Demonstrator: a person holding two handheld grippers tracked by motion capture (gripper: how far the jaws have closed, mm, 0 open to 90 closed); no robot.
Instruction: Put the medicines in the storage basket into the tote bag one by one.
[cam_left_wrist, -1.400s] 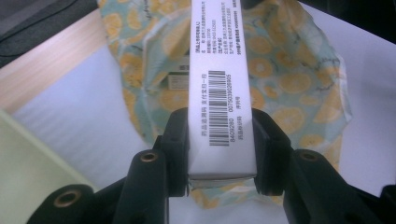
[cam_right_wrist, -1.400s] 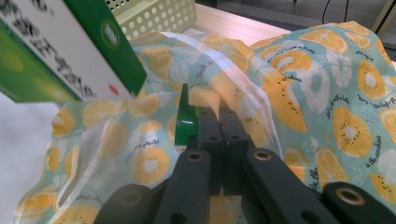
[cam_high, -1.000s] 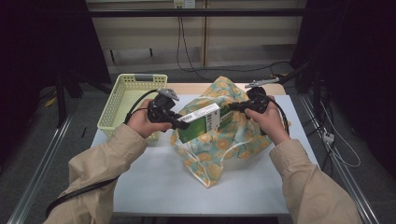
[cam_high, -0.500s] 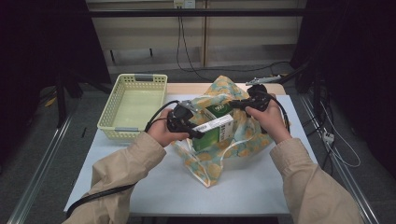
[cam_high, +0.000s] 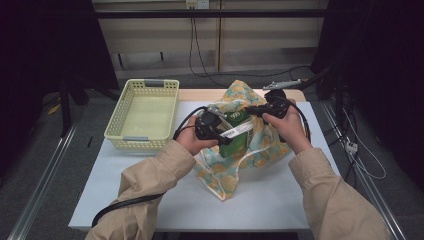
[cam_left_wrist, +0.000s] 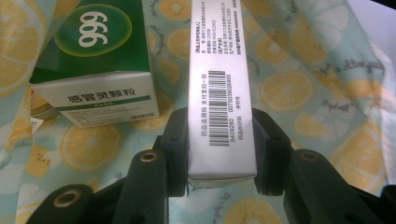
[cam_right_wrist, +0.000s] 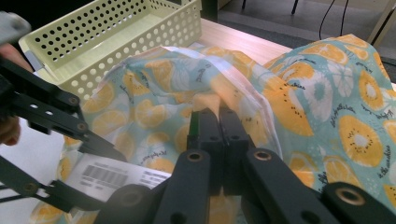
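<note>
We've got L gripper (cam_left_wrist: 222, 154) clamped on the box (cam_left_wrist: 222, 93) end, box half in the bag (cam_high: 250, 150) mouth, R gripper (cam_right_wrist: 219, 121) pinched shut on the bag rim w/ no gap, so risk = box snags on fabric or cocks in the jaws if rim slips.

Table layout: basket left, bag right.
Basket (cam_high: 142, 114) at table (cam_high: 280, 200) far-left; bag (cam_high: 240, 150) just right of it, two boxes, box (cam_left_wrist: 222, 93) and second box (cam_left_wrist: 95, 60), at its mouth.
</note>
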